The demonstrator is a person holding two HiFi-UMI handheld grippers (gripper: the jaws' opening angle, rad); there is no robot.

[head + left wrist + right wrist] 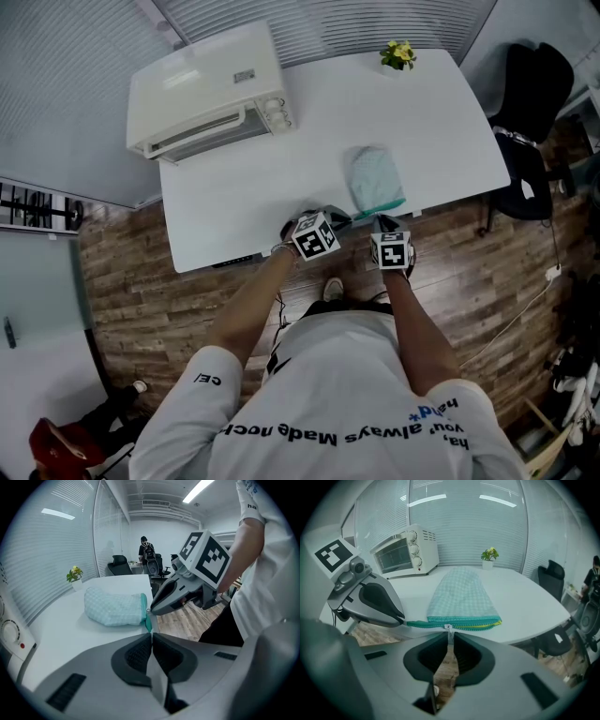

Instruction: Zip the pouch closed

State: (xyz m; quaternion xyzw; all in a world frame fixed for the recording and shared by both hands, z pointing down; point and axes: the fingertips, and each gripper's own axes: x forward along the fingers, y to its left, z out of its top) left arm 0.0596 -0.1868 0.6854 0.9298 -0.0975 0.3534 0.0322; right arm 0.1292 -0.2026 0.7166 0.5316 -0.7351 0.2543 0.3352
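Observation:
The pale green checked pouch [375,176] lies at the near edge of the white table [281,169], its teal zip band [464,620] facing me. Left of the white zip pull [448,628] the band is closed. To its right the mouth gapes and shows yellow [490,623]. My right gripper [449,632] has its jaws slightly apart, with the pull between the tips. My left gripper [152,634] is shut, and the teal zip end [148,620] runs right into its tips. Each gripper shows in the other's view: the left gripper [401,617] and the right gripper [154,609].
A white toaster oven [206,94] stands at the table's far left and a small potted plant [398,54] at its far edge. A black office chair [530,112] is off to the right. Wood floor [141,281] lies below the near edge, where I stand.

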